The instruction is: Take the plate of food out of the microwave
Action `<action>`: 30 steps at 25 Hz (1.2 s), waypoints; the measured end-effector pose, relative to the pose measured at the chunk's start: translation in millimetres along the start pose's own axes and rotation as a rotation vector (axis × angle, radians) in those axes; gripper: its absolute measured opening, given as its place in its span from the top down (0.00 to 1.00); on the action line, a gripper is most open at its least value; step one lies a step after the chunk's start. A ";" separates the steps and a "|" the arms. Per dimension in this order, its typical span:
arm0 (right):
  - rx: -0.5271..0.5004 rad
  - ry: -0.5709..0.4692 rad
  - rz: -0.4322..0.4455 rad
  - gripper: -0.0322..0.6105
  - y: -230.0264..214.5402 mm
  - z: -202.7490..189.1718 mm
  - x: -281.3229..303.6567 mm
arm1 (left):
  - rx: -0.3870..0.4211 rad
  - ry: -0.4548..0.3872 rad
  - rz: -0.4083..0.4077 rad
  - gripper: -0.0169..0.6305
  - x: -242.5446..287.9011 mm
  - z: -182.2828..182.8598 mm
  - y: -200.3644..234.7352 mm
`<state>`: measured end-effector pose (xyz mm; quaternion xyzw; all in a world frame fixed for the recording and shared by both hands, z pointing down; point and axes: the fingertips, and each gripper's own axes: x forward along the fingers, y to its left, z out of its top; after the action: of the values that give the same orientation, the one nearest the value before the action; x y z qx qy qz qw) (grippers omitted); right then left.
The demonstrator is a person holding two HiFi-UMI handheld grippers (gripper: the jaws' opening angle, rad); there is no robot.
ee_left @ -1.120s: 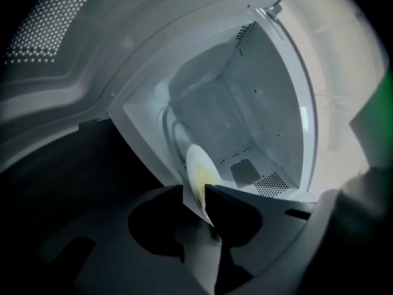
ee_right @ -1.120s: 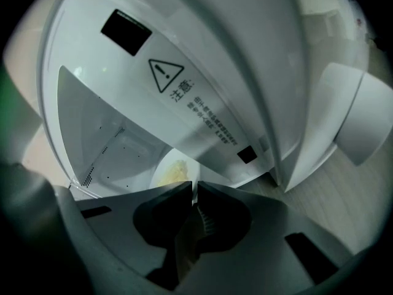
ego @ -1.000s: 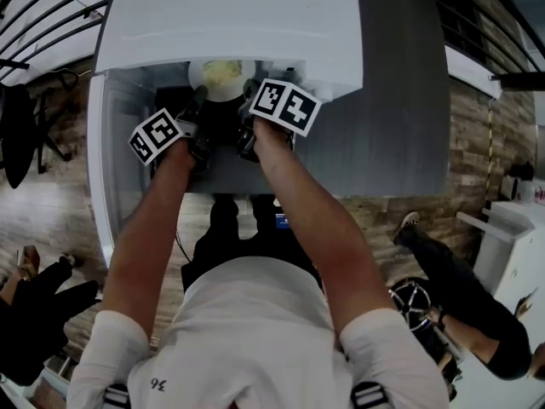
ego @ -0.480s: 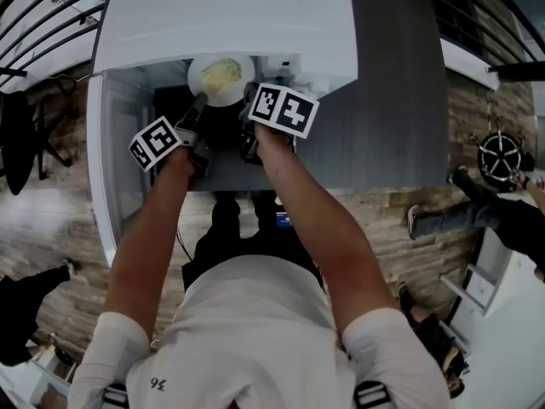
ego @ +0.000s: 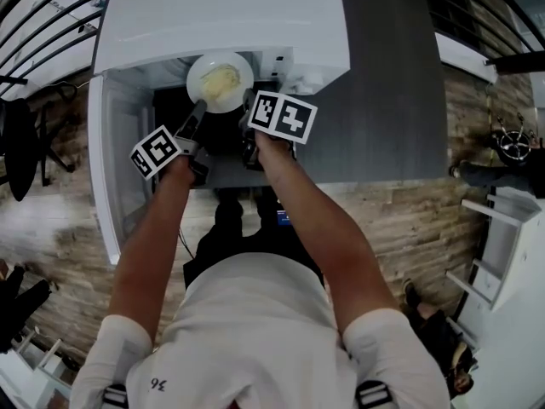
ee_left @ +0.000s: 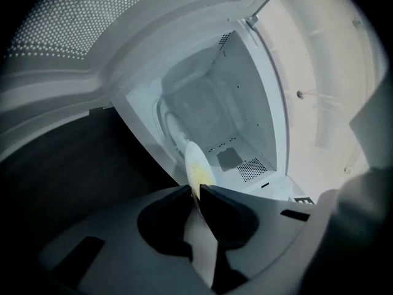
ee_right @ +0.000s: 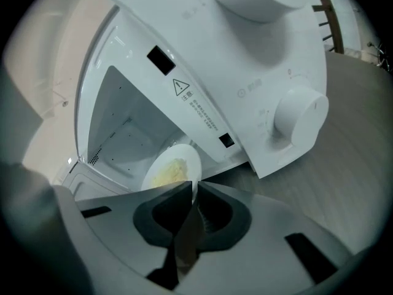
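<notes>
Here, left tool (ee_left: 195,189) and right tool (ee_right: 193,186) clenched on the plate (ego: 220,82) rim at the microwave (ego: 221,15) mouth (door (ego: 104,169) open).

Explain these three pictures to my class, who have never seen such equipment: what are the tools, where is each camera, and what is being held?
There is no robot here: a person holds a two-jaw tool in each hand. The head view looks down from the person's head, over both arms, at a white microwave oven with its door open, standing on a grey table. The other two pictures come from cameras riding on the tools and looking along their jaws. The left gripper and the right gripper each pinch the rim of one round white plate of yellowish food, at the oven's opening.
</notes>
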<state>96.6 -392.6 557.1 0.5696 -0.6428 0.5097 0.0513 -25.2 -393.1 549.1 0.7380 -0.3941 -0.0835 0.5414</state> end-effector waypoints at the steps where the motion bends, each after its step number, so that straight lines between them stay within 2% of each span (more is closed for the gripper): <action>1: -0.005 0.001 0.001 0.90 0.6 -1.8 -1.9 | 0.002 0.001 0.000 0.90 -2.3 -1.3 -0.3; 14: -0.010 -0.004 0.029 0.90 0.7 -21.8 -32.4 | 0.001 0.016 -0.025 0.90 -28.6 -23.8 -12.5; 18: -0.001 -0.010 0.038 0.90 -0.6 -27.4 -46.0 | 0.026 0.023 -0.026 0.90 -38.3 -30.8 -18.8; 26: 0.006 -0.033 0.043 0.90 -7.7 -35.9 -74.6 | -0.008 0.042 -0.071 0.90 -49.8 -52.3 -39.5; 30: 0.019 -0.044 0.043 0.90 -14.3 -41.3 -90.4 | 0.038 0.076 -0.041 0.91 -59.0 -63.8 -41.6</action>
<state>117.9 -299.3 526.8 0.5670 -0.6510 0.5042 0.0207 -9.6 -302.4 520.7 0.7587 -0.3593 -0.0590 0.5401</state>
